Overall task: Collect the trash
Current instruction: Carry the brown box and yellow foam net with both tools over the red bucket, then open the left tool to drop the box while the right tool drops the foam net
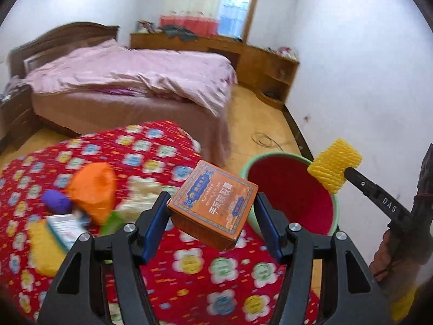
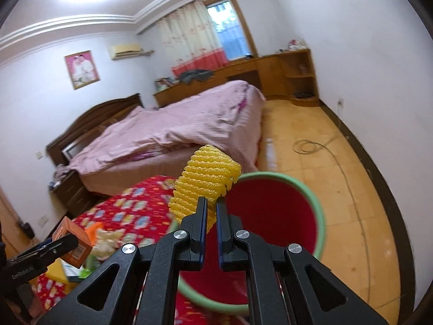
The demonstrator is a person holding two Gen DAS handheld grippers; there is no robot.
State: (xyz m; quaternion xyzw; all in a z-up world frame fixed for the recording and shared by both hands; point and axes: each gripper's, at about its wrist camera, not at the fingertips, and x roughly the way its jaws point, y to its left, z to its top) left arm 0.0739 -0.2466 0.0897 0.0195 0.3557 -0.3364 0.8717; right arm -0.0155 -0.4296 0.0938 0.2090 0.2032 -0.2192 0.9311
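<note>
While left tool (image 1: 212, 208) clamps tilted orange box (image 1: 213, 203), right tool (image 2: 212, 211) pinches upright yellow foam net (image 2: 203, 187), over bin (image 2: 311, 197)

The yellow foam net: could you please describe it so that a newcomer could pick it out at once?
Start at the bin with the green rim and red inside, beside the red flowered cloth. Over its near rim the right gripper is shut on the yellow foam net. Its ribbed mesh sets it apart from the smooth orange box in the left gripper.
</note>
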